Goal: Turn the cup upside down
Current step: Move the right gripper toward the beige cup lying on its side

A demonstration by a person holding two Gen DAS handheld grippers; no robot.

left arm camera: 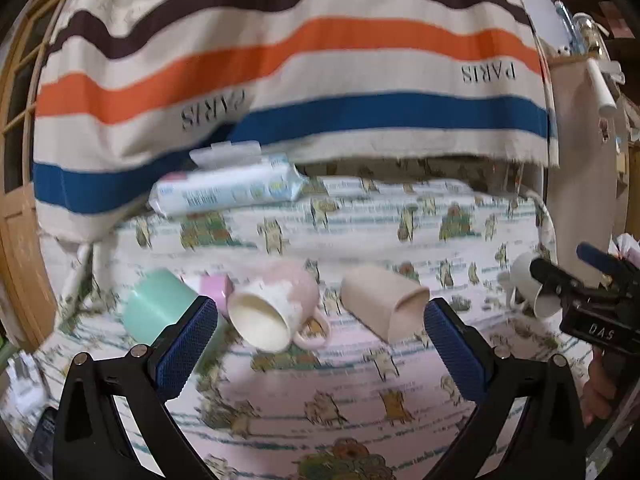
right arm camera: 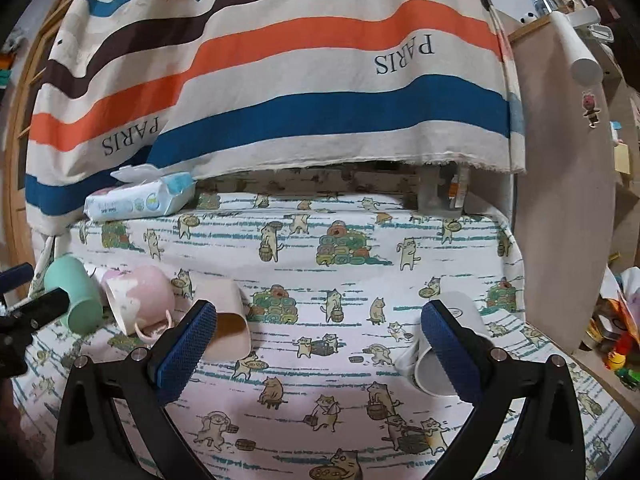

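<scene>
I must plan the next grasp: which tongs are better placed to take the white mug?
Right. The right tongs are open, with the white mug lying beside one finger; the left tongs face the pink mug.

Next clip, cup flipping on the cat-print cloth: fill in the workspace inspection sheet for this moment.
Surface: cat-print cloth.
Job's things: mint cup, pink mug, beige cup and white mug, all on their sides.
Clutter: wipes pack at the back.
Grippers: left gripper and right gripper open, holding nothing.
Cables: white cable at the right edge.
Surroundings: striped PARIS cloth hanging behind.
</scene>
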